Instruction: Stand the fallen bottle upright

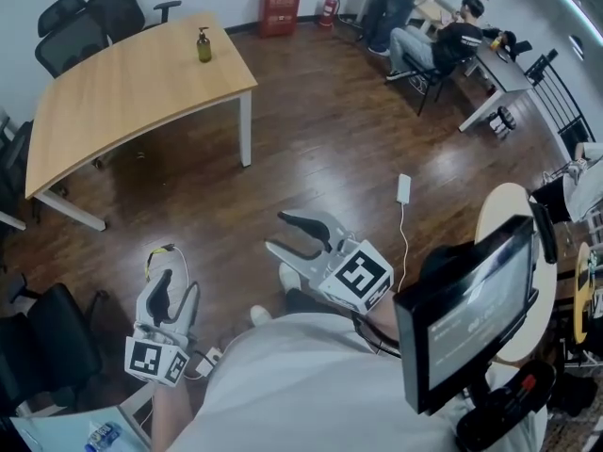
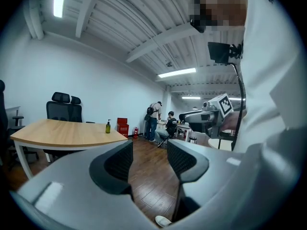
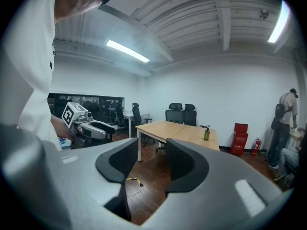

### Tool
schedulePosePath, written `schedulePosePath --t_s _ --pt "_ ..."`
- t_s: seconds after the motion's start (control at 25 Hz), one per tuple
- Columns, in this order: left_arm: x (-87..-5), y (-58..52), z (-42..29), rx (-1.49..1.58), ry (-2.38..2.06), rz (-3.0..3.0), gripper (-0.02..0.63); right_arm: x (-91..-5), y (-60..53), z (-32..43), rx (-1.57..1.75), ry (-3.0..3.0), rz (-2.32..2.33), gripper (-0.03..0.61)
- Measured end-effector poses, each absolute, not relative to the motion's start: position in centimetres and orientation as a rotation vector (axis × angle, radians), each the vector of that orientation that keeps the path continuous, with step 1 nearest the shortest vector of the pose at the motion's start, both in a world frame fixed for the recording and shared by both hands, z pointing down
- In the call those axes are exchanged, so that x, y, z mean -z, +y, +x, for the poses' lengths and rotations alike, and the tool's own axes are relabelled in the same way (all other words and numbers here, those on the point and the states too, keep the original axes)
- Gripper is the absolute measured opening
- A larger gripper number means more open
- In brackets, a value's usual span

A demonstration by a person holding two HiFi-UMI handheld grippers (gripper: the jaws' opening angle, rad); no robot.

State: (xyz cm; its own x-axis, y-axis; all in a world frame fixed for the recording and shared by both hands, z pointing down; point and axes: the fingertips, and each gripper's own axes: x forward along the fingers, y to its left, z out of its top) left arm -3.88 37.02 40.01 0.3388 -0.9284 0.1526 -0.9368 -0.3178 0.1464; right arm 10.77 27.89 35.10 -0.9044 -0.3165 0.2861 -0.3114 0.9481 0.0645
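Note:
A small olive-green pump bottle [image 1: 203, 45] stands upright near the far edge of the wooden table [image 1: 113, 92]. It also shows as a tiny upright bottle [image 2: 108, 126] in the left gripper view and as a bottle [image 3: 206, 133] in the right gripper view. My left gripper [image 1: 175, 288] is held low over the dark wood floor, far from the table, open with nothing between its jaws [image 2: 149, 150]. My right gripper [image 1: 275, 234] is also over the floor, open and empty [image 3: 151, 152]. Each gripper sees the other: the right gripper [image 2: 206, 114] and the left gripper [image 3: 91, 123].
Black office chairs [image 1: 80, 22] stand behind the table. A red box [image 1: 280, 6] and a fire extinguisher [image 1: 329, 9] sit by the back wall. People [image 1: 443, 45] sit at a desk at the back right. A white adapter [image 1: 403, 189] with its cable lies on the floor. A monitor [image 1: 466, 314] stands close on my right.

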Motion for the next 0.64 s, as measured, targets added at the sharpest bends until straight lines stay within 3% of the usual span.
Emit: schedulePosePath --t_s 0.64 --pt "-42.1 33.8 -4.2 -0.069 -1.688 2.358 0.221 -36.5 24.9 11.3 0.001 -2.784 0.469 0.184"
